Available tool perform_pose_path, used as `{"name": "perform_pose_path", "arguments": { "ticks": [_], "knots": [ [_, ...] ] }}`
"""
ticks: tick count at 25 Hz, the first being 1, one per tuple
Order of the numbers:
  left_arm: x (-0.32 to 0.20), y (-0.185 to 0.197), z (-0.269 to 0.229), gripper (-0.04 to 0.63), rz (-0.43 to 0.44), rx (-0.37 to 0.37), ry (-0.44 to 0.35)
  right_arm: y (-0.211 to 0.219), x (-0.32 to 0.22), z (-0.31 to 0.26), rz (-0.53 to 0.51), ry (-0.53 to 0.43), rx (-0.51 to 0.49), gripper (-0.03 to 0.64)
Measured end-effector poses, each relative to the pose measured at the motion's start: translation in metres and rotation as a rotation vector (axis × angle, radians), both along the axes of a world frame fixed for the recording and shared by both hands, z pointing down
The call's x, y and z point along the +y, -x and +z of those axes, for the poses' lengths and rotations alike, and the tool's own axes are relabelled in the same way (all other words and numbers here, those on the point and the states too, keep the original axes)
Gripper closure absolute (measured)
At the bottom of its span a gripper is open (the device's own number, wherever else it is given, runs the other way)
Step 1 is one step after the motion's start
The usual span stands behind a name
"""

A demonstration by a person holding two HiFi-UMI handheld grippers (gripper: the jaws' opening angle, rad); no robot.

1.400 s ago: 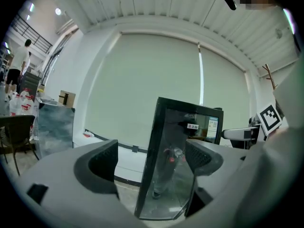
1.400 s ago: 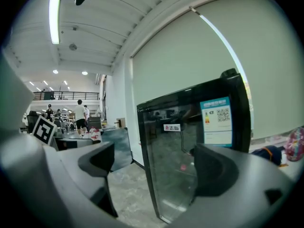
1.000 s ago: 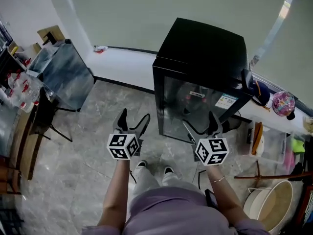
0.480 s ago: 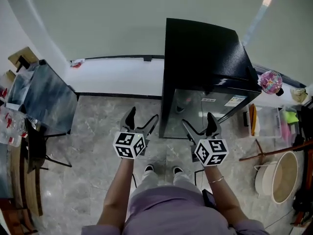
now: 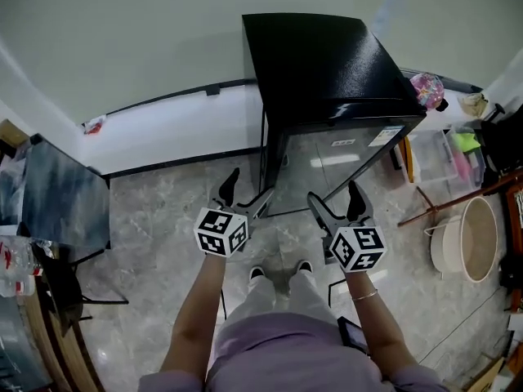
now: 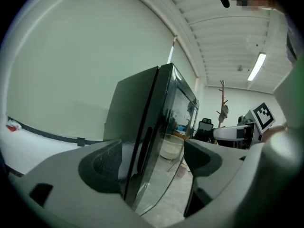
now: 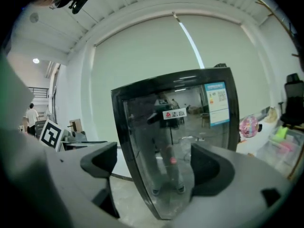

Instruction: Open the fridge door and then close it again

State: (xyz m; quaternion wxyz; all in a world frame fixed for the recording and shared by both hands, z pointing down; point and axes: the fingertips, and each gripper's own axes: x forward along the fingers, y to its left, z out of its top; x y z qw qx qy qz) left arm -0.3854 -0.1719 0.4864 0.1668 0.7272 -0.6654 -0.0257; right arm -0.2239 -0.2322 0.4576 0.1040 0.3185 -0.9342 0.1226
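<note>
Head view: black fridge (image 5: 327,64) stands on the floor (image 5: 163,219) against the wall, straight ahead. Its glass door (image 5: 339,166) looks shut, so the task is not started. Left tool (image 5: 248,188) sits near the door's left edge and right tool (image 5: 335,198) is in front of the glass. Neither touches it.

Left gripper view: jaws wide, nothing gripped. The door's left edge is framed between them but beyond the tips. A dark vertical grip slot (image 6: 144,146) runs down that edge, which is likely the pull point.

Right gripper view: jaws wide, having just closed a touch. Only the glass front with its sticker (image 7: 216,103) shows past them; nothing sits between the pads.

Risks, my read:
- The edge is glossy and the slot narrow. A jaw landing beside the slot would slip off, or knock the glass.
- The fridge is small. A hard pull against the door seal could drag or rock the whole box.
- If the hinge is on the right, the door swings into the right tool. Move that tool clear first.
</note>
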Motion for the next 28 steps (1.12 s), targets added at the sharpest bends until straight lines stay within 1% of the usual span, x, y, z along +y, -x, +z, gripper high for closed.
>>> {"name": "perform_pose_path", "arguments": {
  "ticks": [2,3,4,7,11,14,21,25,28],
  "knots": [
    [-0.007,-0.005,0.005,0.192,0.047,-0.002,0.011,-0.007,0.002,0.004,0.031,0.011,0.008,0.14],
    [-0.01,-0.007,0.007,0.213,0.065,-0.001,0.015,-0.01,0.002,0.006,0.045,0.016,0.013,0.141],
    [-0.014,-0.008,0.009,0.234,0.077,0.0,0.019,-0.012,0.002,0.007,0.056,0.019,0.018,0.141],
    [-0.025,-0.01,0.014,0.266,0.106,0.002,0.029,-0.019,0.002,0.011,0.086,0.026,0.024,0.141],
    [-0.036,-0.015,0.022,0.34,0.144,0.004,0.047,-0.028,0.001,0.016,0.125,0.042,0.025,0.143],
    [-0.041,-0.017,0.027,0.38,0.157,0.013,0.053,-0.032,-0.002,0.018,0.141,0.049,0.029,0.146],
    [-0.048,-0.019,0.037,0.431,0.177,0.02,0.071,-0.033,-0.005,0.024,0.161,0.063,0.04,0.152],
    [-0.05,-0.015,0.038,0.488,0.176,0.012,0.07,-0.03,-0.006,0.026,0.164,0.072,0.041,0.153],
    [-0.05,-0.014,0.039,0.489,0.171,0.016,0.07,-0.031,-0.007,0.026,0.167,0.077,0.037,0.155]
  ]
}}
